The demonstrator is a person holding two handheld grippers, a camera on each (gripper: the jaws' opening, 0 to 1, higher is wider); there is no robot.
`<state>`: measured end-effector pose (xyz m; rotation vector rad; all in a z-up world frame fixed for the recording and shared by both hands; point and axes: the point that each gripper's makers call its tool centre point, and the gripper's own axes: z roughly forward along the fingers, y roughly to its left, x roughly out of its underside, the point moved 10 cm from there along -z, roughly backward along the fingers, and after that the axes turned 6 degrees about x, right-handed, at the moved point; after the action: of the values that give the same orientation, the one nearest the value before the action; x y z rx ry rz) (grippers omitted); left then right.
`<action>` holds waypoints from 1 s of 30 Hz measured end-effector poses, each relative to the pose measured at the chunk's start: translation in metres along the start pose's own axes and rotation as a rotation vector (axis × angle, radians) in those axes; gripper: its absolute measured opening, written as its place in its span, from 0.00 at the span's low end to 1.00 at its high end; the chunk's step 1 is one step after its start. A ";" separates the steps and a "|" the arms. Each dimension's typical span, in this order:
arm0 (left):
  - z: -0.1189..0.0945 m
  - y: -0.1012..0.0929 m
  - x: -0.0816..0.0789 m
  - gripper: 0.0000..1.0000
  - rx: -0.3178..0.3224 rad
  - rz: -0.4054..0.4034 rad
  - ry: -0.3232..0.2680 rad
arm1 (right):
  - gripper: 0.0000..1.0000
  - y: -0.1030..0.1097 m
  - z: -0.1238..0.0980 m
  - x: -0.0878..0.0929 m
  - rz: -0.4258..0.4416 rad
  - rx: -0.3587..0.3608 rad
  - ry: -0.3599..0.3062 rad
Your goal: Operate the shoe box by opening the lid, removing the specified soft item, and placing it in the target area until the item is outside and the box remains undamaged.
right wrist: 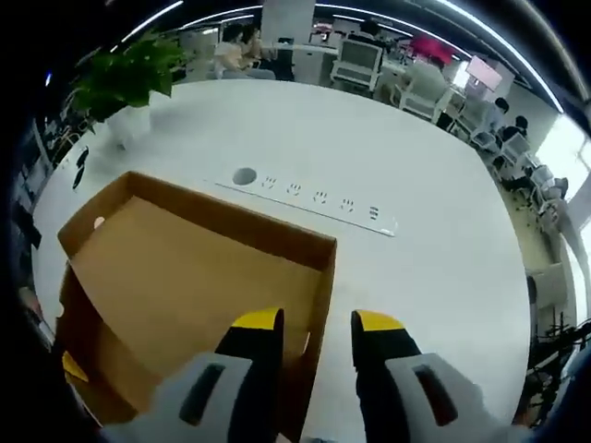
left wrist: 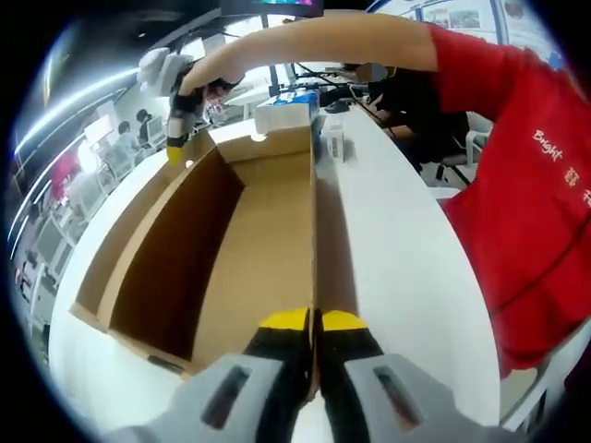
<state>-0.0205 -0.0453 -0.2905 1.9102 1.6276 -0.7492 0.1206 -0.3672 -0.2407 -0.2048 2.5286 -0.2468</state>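
An open brown cardboard box lies on the white table, and only bare cardboard shows inside it. My left gripper is shut on the top edge of the box's right wall at the near end. At the box's far left corner a person's hand holds my right gripper, its yellow tip at the rim. In the right gripper view the box spreads to the left, and my right gripper stands open with the corner wall between its jaws. No soft item is visible.
A person in a red shirt stands at the table's right side, one arm reaching across. A socket strip is set into the table beyond the box. A potted plant and a white carton stand further off.
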 end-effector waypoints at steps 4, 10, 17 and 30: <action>0.000 0.001 0.002 0.01 -0.001 0.001 0.000 | 0.28 0.004 -0.006 0.012 -0.007 0.009 -0.001; 0.000 0.002 0.002 0.01 0.002 -0.002 0.000 | 0.23 0.011 -0.002 0.023 0.067 -0.041 0.004; -0.001 0.001 0.002 0.02 -0.012 0.010 -0.005 | 0.03 0.013 -0.012 0.031 0.087 -0.017 -0.054; -0.002 -0.004 0.003 0.02 -0.062 -0.025 -0.019 | 0.04 -0.004 0.023 -0.015 0.023 0.014 -0.295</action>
<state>-0.0236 -0.0417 -0.2911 1.8376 1.6477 -0.7165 0.1466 -0.3707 -0.2501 -0.1918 2.2348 -0.2090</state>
